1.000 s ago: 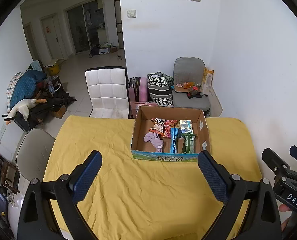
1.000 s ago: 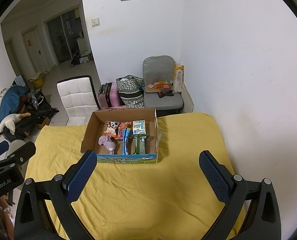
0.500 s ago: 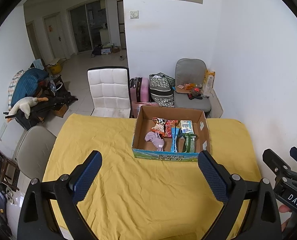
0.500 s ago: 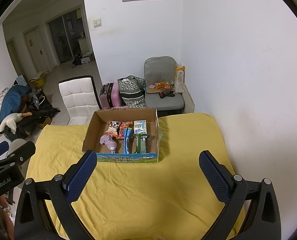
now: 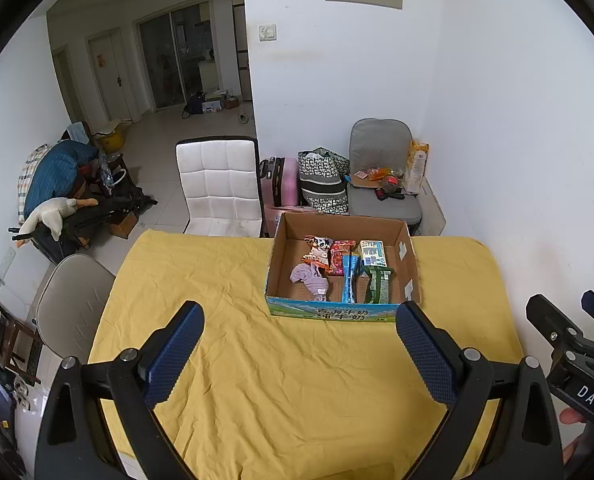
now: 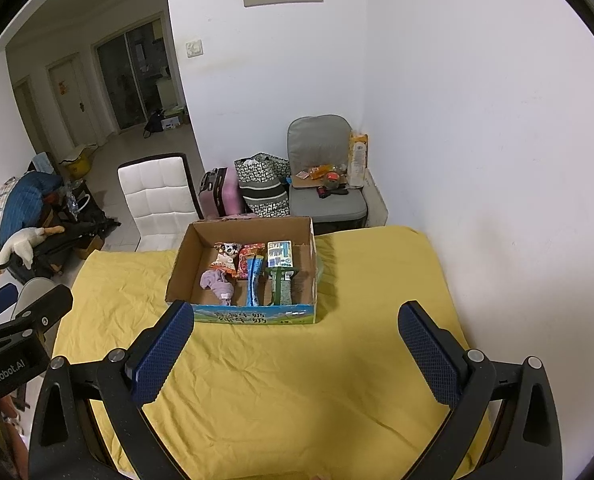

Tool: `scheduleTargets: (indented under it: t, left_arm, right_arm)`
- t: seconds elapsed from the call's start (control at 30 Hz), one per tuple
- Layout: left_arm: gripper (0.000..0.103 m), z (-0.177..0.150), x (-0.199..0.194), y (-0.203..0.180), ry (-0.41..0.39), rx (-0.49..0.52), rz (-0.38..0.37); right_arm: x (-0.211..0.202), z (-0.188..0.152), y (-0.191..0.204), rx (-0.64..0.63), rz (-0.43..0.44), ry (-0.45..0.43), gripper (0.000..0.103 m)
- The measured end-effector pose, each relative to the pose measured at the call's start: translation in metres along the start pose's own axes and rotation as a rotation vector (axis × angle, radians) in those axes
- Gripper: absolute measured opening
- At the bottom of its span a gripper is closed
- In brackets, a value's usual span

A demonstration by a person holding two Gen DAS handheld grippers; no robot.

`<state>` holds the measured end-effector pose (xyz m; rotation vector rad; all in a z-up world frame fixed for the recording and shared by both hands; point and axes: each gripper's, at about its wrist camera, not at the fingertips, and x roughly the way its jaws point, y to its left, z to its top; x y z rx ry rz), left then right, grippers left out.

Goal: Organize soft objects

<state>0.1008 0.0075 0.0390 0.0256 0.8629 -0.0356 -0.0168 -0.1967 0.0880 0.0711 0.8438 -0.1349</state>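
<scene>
An open cardboard box [image 5: 409, 264] [image 6: 181, 264] stands on the far part of a table with a yellow cloth [image 5: 257, 360] [image 6: 297, 380]. In it lie a lilac cloth [image 5: 311, 278] [image 6: 217, 286], colourful soft packets [image 5: 319, 250] [image 6: 227, 256], a blue strip [image 5: 348, 280] [image 6: 253, 280] and a green piece [image 5: 377, 286] [image 6: 281, 286]. My left gripper [image 5: 299, 354] is open and empty, held above the near cloth. My right gripper [image 6: 297, 354] is open and empty too, well short of the box. The right gripper also shows in the left wrist view [image 5: 569, 328].
A white padded chair [image 5: 221, 184] stands behind the table, a beige chair [image 5: 73, 304] at its left side. A grey seat with clutter [image 5: 381, 184], a patterned bag and a pink suitcase stand beyond the box. A white wall runs along the right.
Both views have risen and pulled back slightly, so the box sits a little lower and farther. Both grippers stay open and empty.
</scene>
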Motion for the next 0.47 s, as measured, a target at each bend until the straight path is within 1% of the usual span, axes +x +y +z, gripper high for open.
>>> scheduleTargets:
  t: [0.47]
  left_arm:
    - [0.098, -0.0015, -0.0042, -0.0011, -0.013, -0.006, 0.007]
  right_arm:
    - [-0.0031, -0.0005, -0.0009, 0.003, 0.001, -0.004, 0.103]
